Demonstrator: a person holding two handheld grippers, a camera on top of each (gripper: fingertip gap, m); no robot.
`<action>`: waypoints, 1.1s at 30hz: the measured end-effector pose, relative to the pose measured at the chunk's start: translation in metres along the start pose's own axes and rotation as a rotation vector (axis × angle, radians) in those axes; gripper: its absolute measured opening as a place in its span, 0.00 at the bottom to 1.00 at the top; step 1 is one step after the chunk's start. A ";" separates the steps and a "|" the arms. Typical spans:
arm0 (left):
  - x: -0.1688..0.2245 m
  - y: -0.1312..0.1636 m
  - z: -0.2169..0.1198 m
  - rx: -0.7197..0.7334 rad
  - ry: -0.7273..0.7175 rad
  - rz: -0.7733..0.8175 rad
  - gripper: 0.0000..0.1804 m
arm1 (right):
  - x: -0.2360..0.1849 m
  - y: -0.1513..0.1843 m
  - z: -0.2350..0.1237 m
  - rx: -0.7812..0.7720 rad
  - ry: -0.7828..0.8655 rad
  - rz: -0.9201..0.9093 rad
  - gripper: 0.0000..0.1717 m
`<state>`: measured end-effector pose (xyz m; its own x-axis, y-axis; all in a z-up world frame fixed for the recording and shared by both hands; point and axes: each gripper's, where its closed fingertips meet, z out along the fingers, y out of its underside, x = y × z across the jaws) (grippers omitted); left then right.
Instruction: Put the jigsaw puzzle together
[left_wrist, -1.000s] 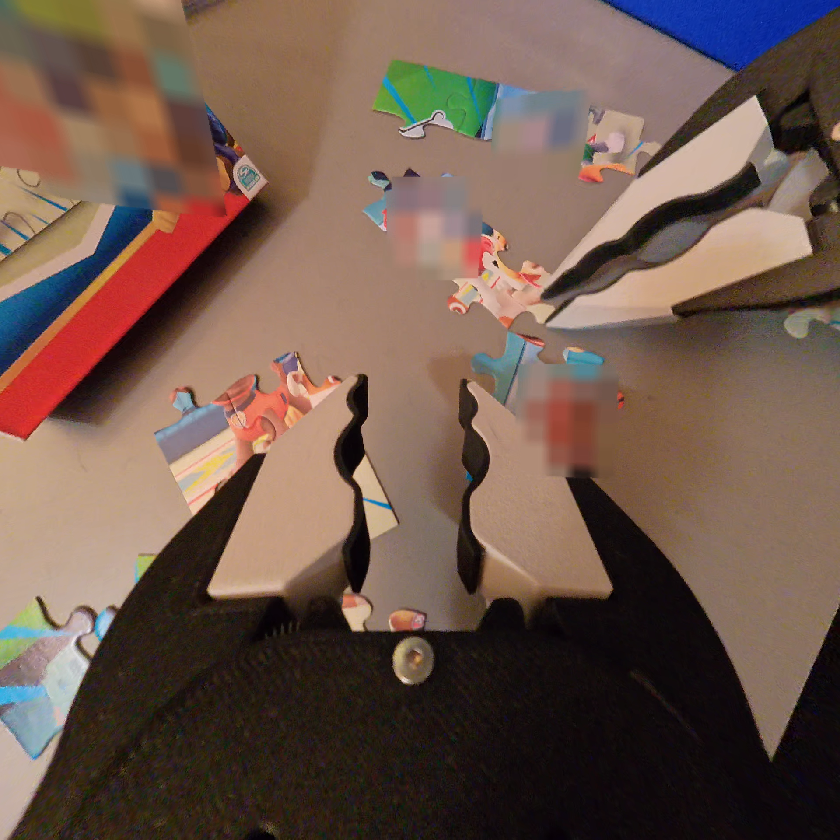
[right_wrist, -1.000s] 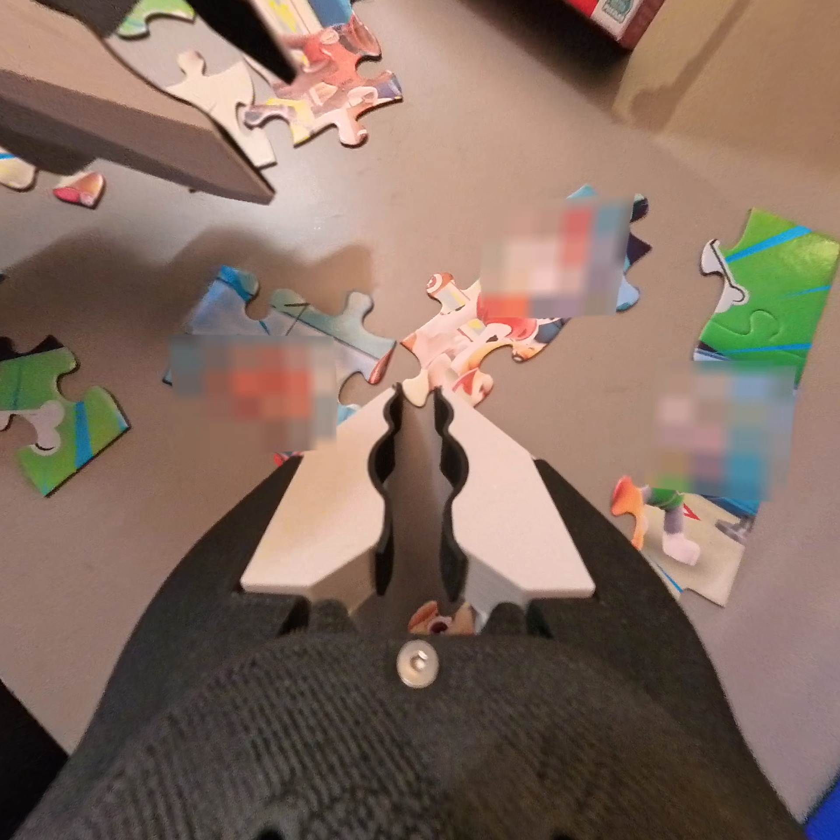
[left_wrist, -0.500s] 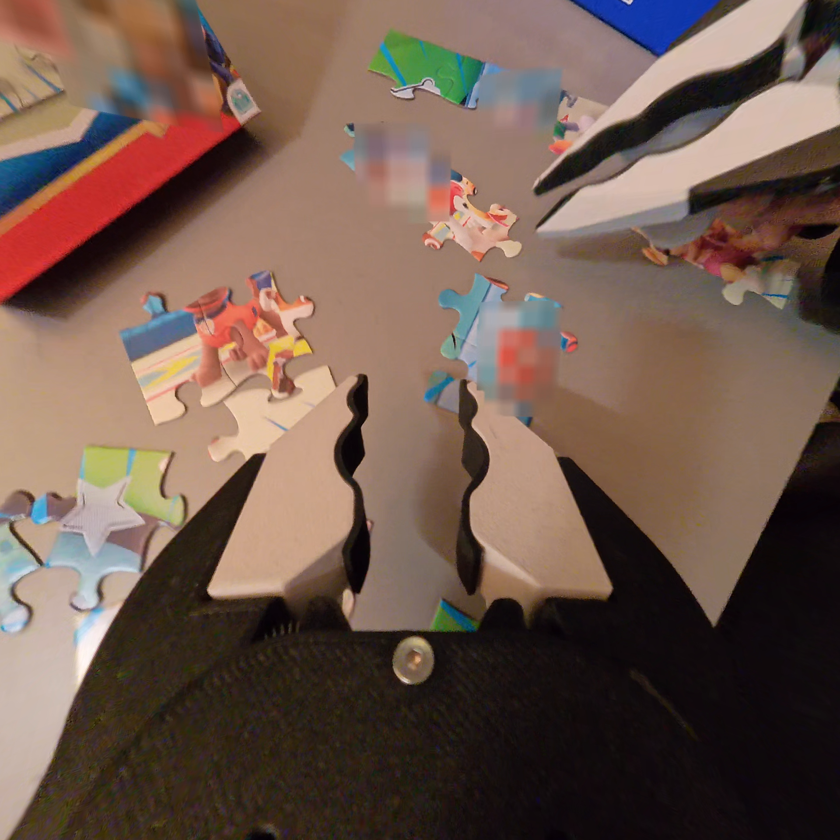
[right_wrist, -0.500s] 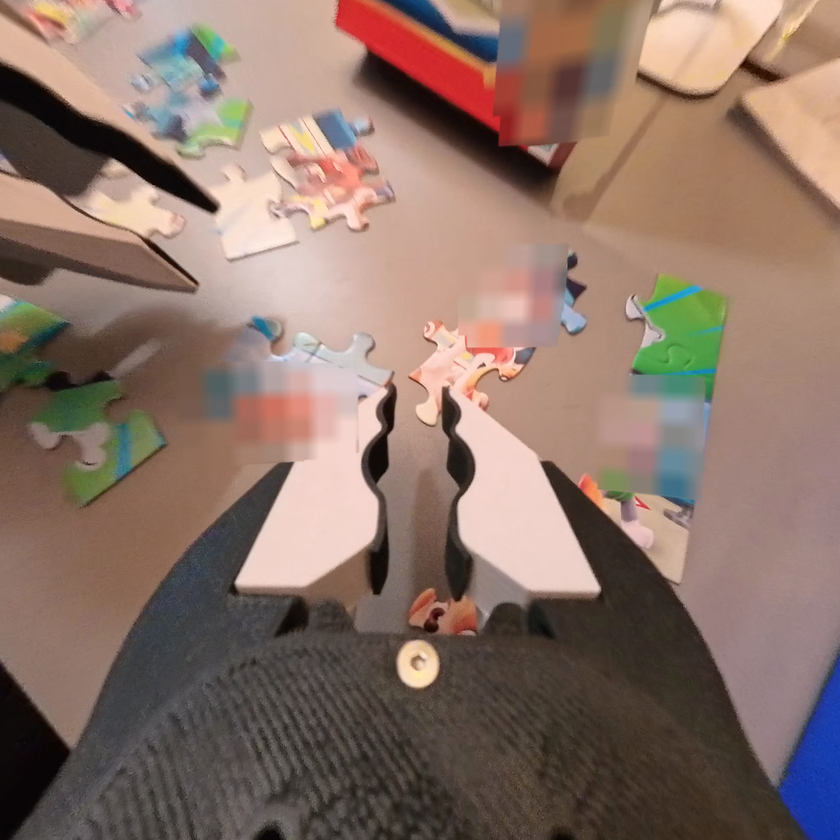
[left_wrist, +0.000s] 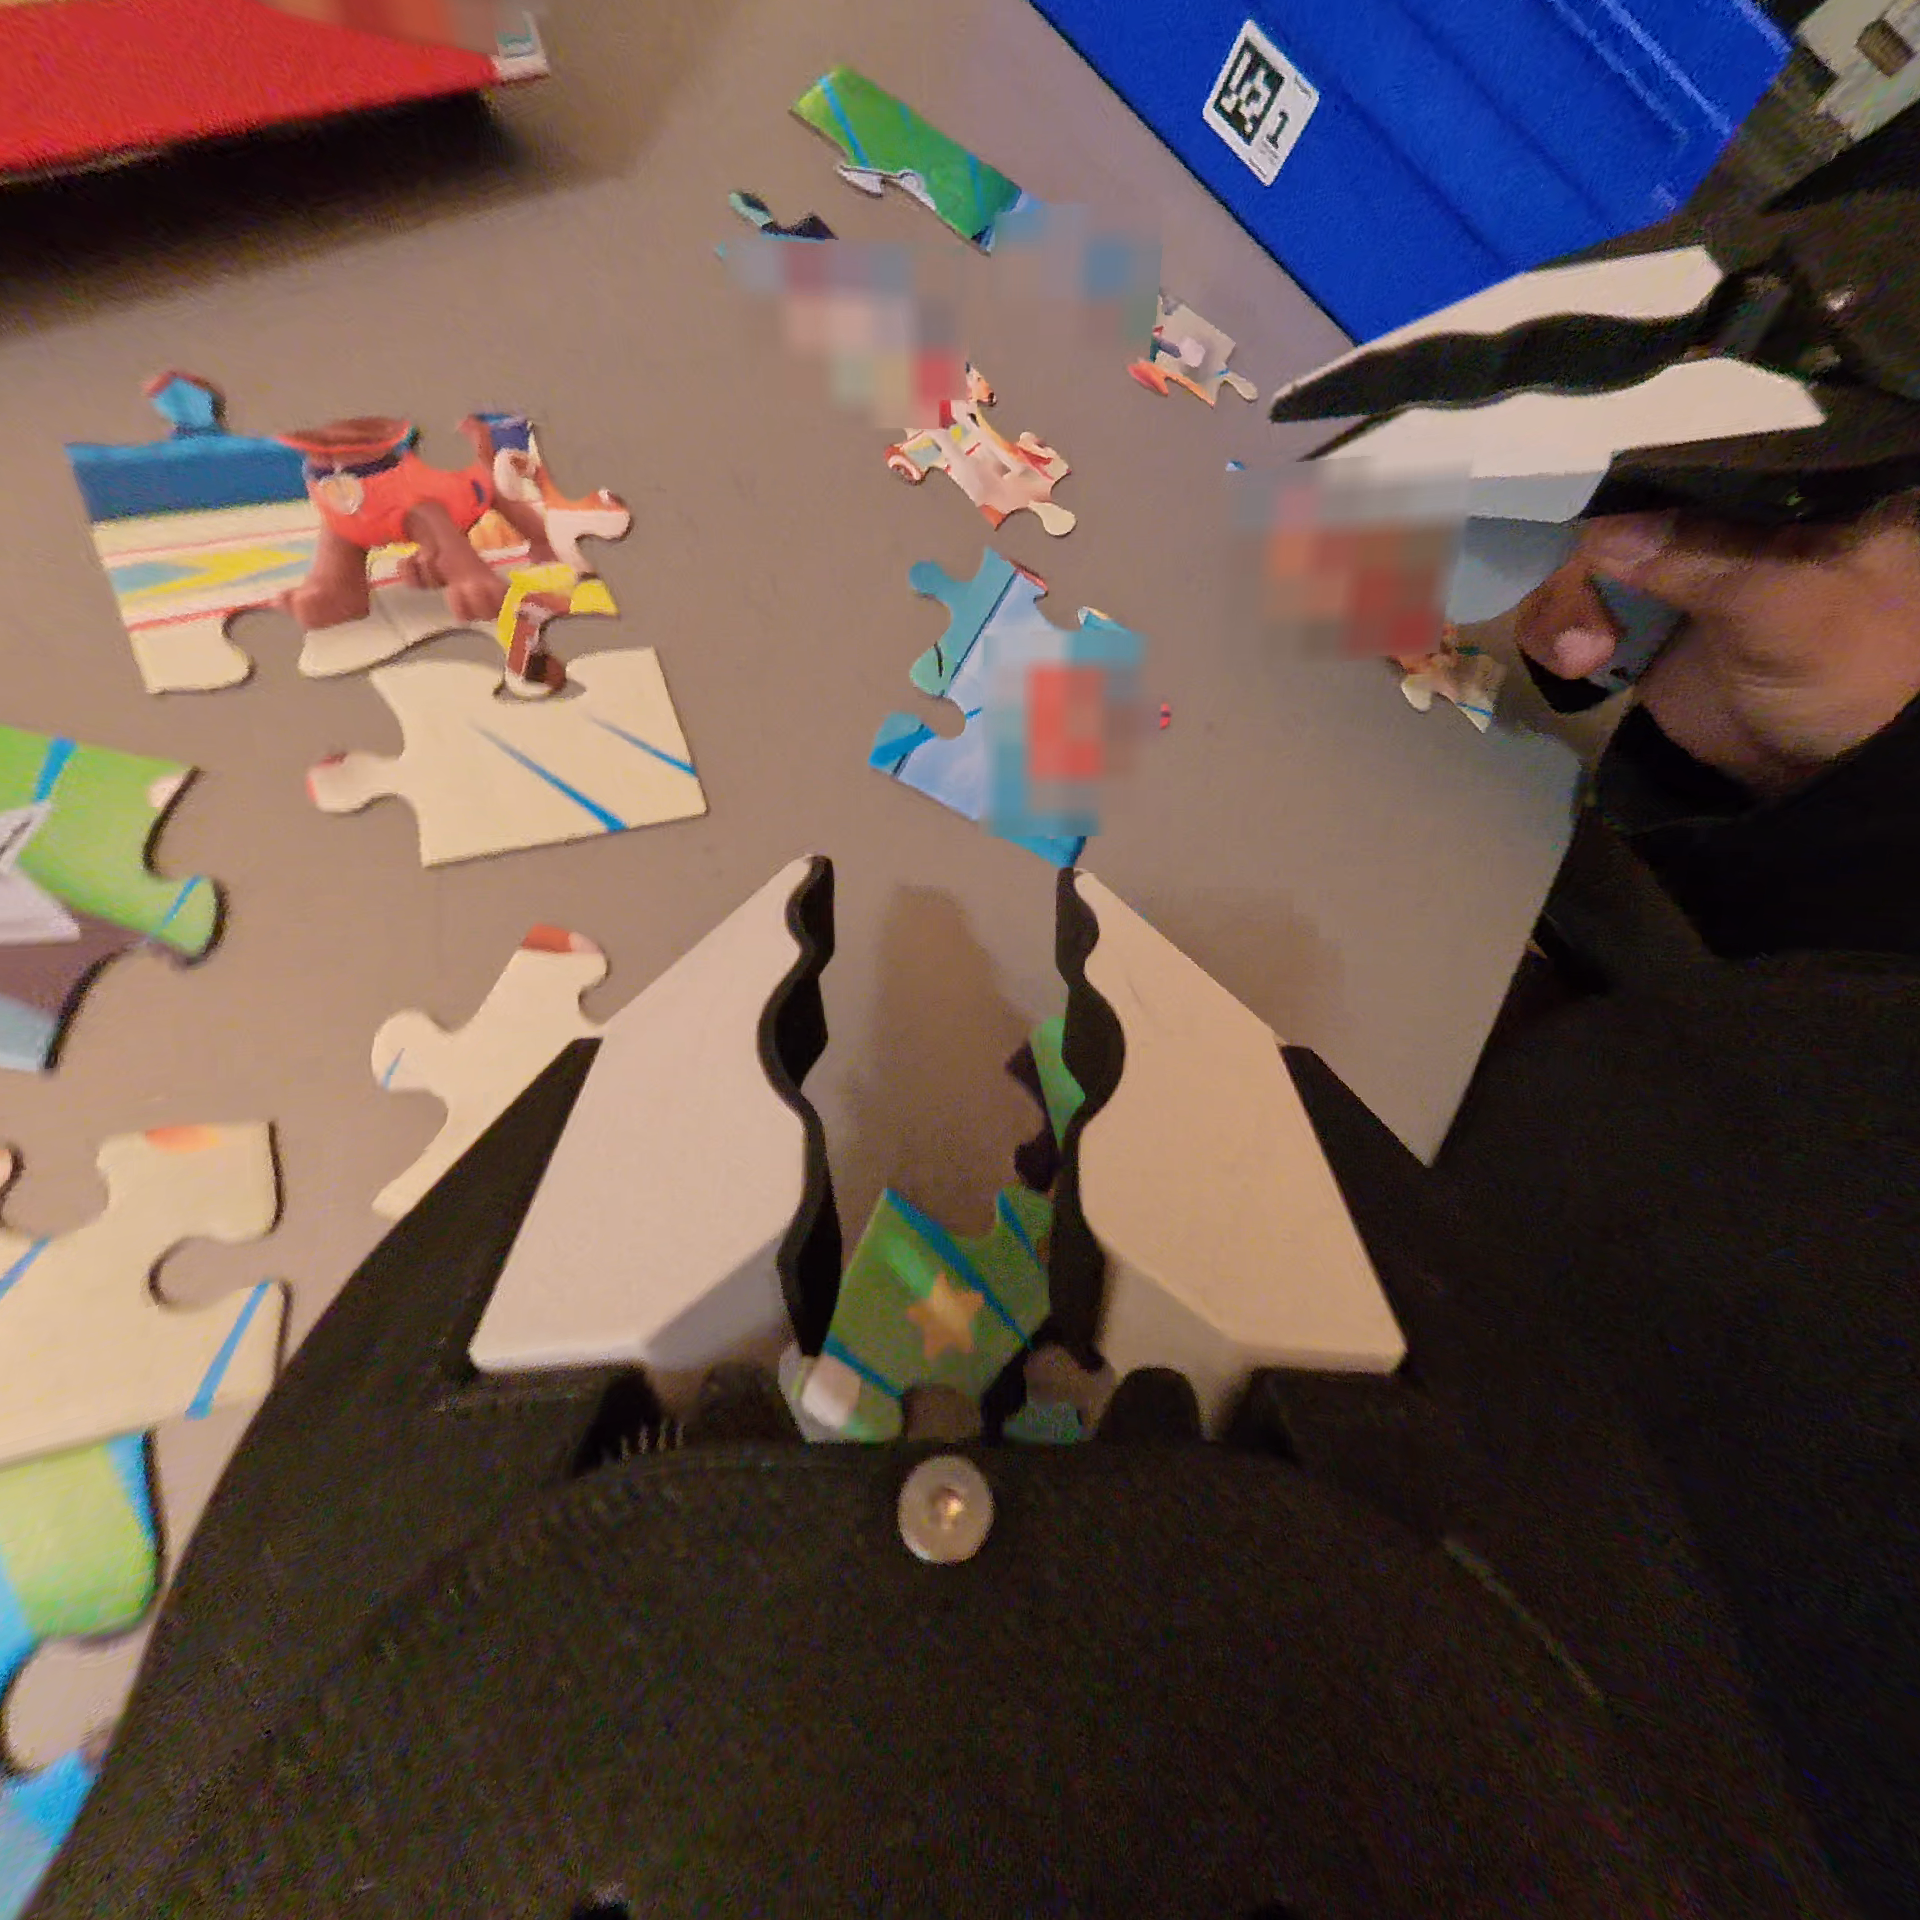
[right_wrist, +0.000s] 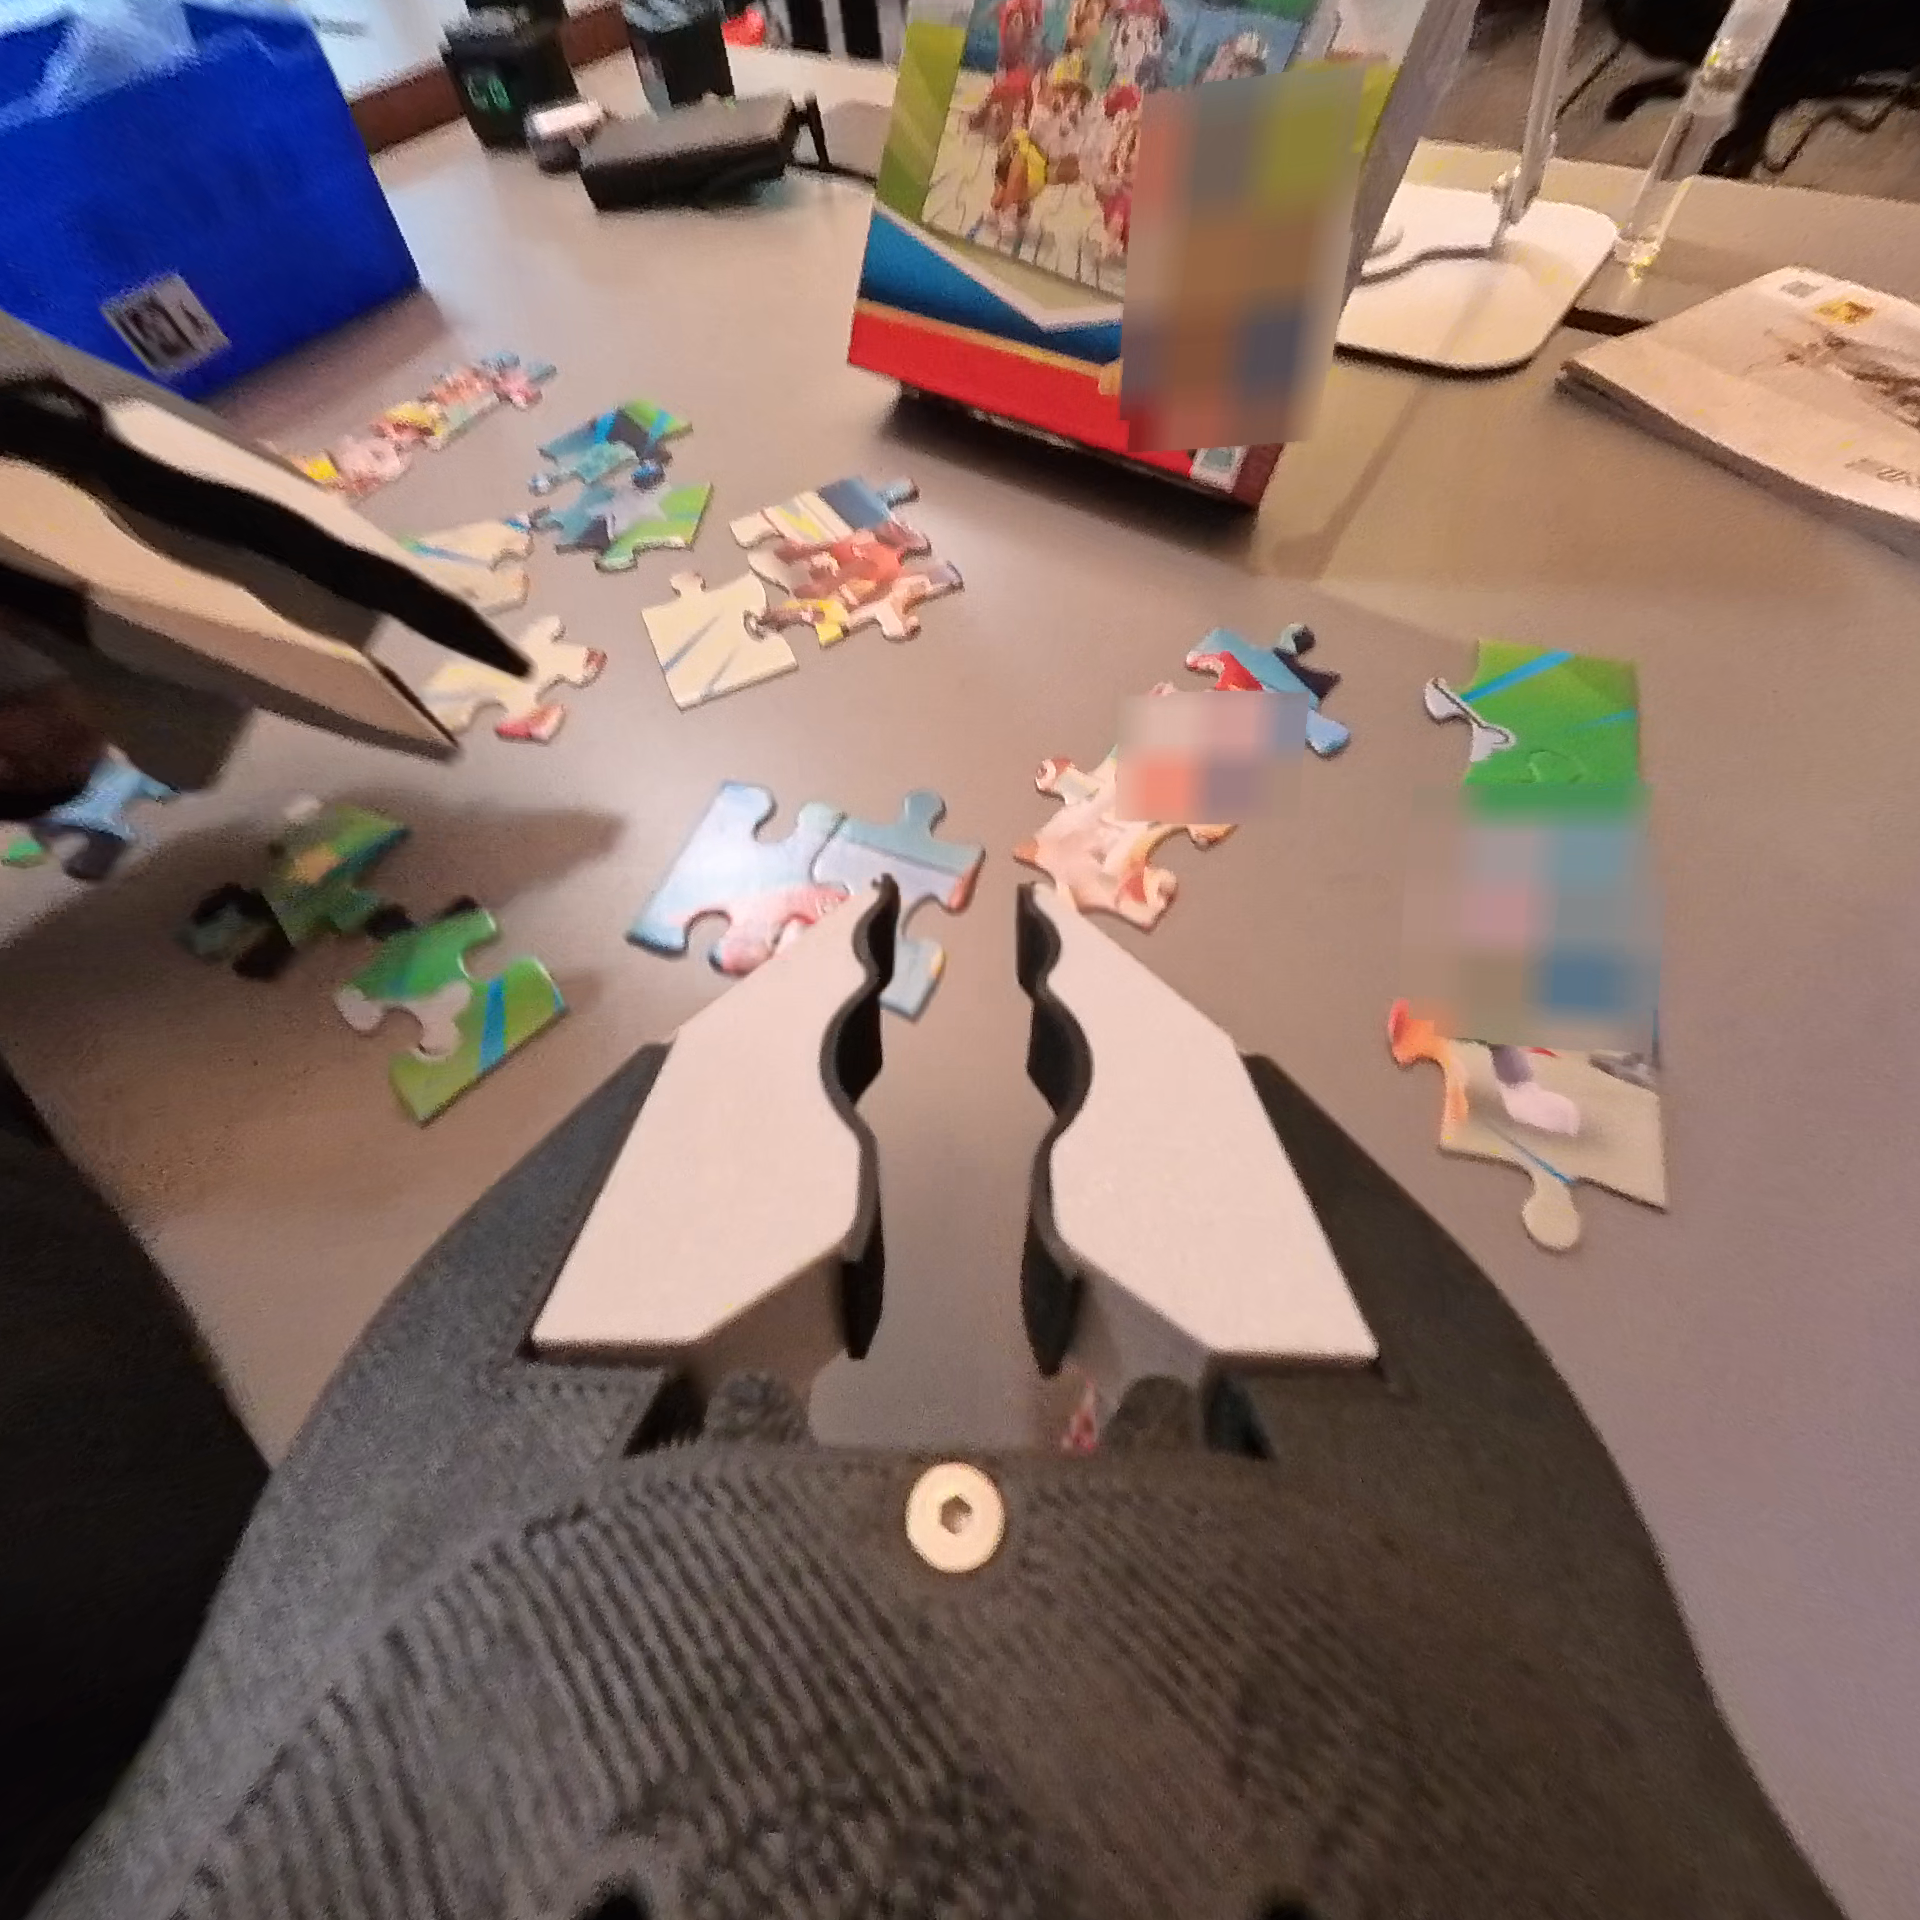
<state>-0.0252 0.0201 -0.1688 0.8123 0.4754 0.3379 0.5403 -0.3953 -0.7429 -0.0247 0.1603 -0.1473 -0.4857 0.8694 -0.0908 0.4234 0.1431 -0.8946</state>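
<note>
Colourful cardboard puzzle pieces (right_wrist: 800, 873) lie scattered face up on a grey table (right_wrist: 1351, 540), some already joined in small clusters. The puzzle box (right_wrist: 1081, 260), red along its base with a cartoon picture on its front, stands at the far side of the pieces, its contents hidden. The left gripper (left_wrist: 940, 883) hovers with fingers spread and nothing between them, above a green piece with a star (left_wrist: 935, 1309). The right gripper (right_wrist: 956, 904), fingers parted and bare, hangs over a pale blue pair near the box.
</note>
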 end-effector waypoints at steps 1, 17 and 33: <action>0.000 -0.004 0.005 -0.001 -0.013 0.025 0.23 | -0.002 -0.006 0.003 0.024 -0.017 0.010 0.12; -0.025 -0.017 0.003 0.021 -0.011 0.063 0.29 | 0.022 -0.019 0.018 0.061 -0.039 0.023 0.13; -0.032 -0.028 0.010 0.040 0.020 0.089 0.30 | 0.030 -0.019 0.017 0.029 0.044 0.006 0.13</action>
<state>-0.0685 0.0237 -0.1652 0.8610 0.4240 0.2809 0.4573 -0.4035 -0.7925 -0.0600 0.1755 -0.1406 -0.4486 0.8904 -0.0775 0.4039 0.1247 -0.9063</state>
